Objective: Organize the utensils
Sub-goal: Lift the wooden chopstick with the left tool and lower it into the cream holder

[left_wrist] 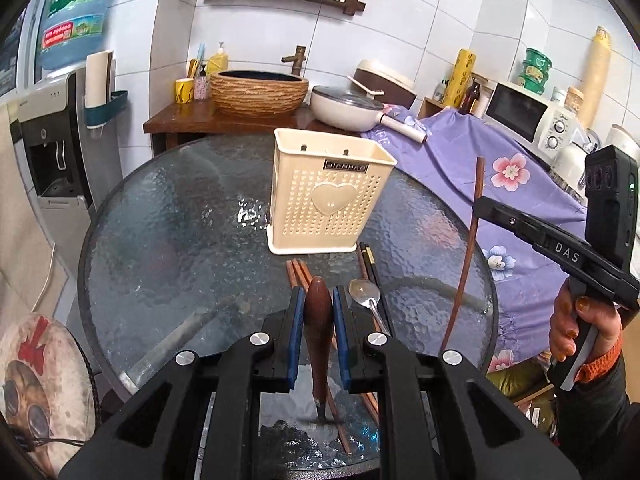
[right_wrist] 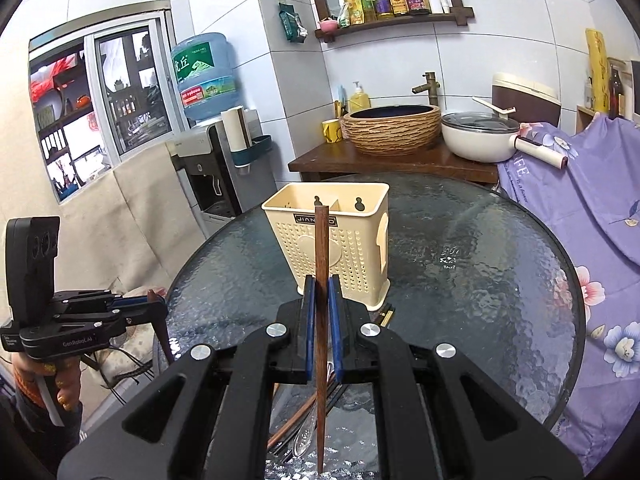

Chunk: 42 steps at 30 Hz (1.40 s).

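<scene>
A cream perforated utensil holder [left_wrist: 326, 196] stands upright on the round glass table [left_wrist: 168, 240]; it also shows in the right wrist view [right_wrist: 336, 244]. My left gripper [left_wrist: 319, 294] is shut on a brown wooden-handled utensil [left_wrist: 319, 320], held above the table in front of the holder. My right gripper [right_wrist: 319, 280] is shut on a single brown chopstick [right_wrist: 321, 320], held upright just in front of the holder; it shows in the left wrist view [left_wrist: 466, 256] to the right. A metal spoon [left_wrist: 366, 296] and several chopsticks [left_wrist: 298, 272] lie on the glass before the holder.
A purple floral cloth [left_wrist: 516, 184] covers a counter at the right with a microwave [left_wrist: 528, 116]. Behind the table are a wooden stand with a woven basin [left_wrist: 260, 92] and a white pan [left_wrist: 348, 106]. A water dispenser [left_wrist: 56, 140] stands left.
</scene>
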Each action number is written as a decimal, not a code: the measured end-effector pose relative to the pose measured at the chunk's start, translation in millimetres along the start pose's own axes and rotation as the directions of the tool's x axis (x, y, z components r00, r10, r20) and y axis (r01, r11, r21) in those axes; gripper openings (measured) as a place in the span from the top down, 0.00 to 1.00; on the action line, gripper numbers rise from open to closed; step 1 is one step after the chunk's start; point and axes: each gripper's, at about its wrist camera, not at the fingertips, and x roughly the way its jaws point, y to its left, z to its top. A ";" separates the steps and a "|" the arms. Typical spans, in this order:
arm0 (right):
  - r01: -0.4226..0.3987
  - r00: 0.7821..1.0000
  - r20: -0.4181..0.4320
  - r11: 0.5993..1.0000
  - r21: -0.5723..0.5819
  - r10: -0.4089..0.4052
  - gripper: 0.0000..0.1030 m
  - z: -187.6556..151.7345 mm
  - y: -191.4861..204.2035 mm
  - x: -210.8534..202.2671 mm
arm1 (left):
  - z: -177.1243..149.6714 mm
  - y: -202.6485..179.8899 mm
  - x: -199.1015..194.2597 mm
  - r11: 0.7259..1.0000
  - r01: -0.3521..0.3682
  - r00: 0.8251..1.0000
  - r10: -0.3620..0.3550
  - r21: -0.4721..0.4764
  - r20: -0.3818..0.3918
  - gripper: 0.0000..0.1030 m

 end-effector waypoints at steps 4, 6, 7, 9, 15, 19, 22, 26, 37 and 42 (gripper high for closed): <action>-0.016 1.000 0.005 1.000 0.009 0.016 0.93 4.2 -2.6 -5.4 | 6.0 1.1 -4.5 1.000 0.000 1.000 0.000 0.007 0.017 0.86; -0.023 1.000 0.007 1.000 0.009 0.023 0.93 6.6 -1.7 -7.1 | 8.7 1.1 -5.7 1.000 -0.002 1.000 0.002 0.008 0.024 0.86; -0.028 1.000 0.008 1.000 0.006 0.028 0.93 8.0 -0.9 -8.1 | 10.6 1.8 -6.0 1.000 -0.003 1.000 0.003 0.009 0.028 0.86; -0.032 0.999 0.012 0.999 -0.003 0.032 0.93 11.6 2.1 -9.9 | 15.0 2.4 -6.4 1.000 -0.006 0.999 0.005 0.007 0.036 0.86; -0.067 0.998 0.017 0.998 -0.013 0.067 0.93 31.3 9.5 -11.7 | 39.2 4.2 -5.8 1.000 -0.008 0.998 0.008 0.005 0.064 0.86; -0.062 0.997 0.050 0.997 -0.041 0.064 0.93 56.1 16.6 -15.6 | 62.3 3.9 -5.5 1.000 0.008 0.997 -0.008 -0.006 0.082 0.86; -0.059 0.995 0.076 0.997 -0.058 0.064 0.93 80.7 22.1 -15.9 | 85.7 -1.8 -9.0 1.000 0.017 0.994 -0.017 0.001 0.111 0.86; -0.041 0.989 0.138 0.997 -0.062 0.049 0.93 119.7 26.1 -20.5 | 130.4 -13.9 -23.2 1.000 0.025 0.983 -0.026 0.011 0.181 0.86; 0.088 0.958 0.276 0.996 -0.006 -0.083 0.93 218.3 18.3 1.3 | 215.9 -35.7 7.2 0.999 -0.048 0.972 0.042 0.020 0.229 0.86; 0.120 0.969 0.214 0.993 0.015 -0.120 0.93 197.6 5.9 50.1 | 205.3 -23.8 54.0 0.997 -0.073 0.985 0.073 -0.008 0.157 0.86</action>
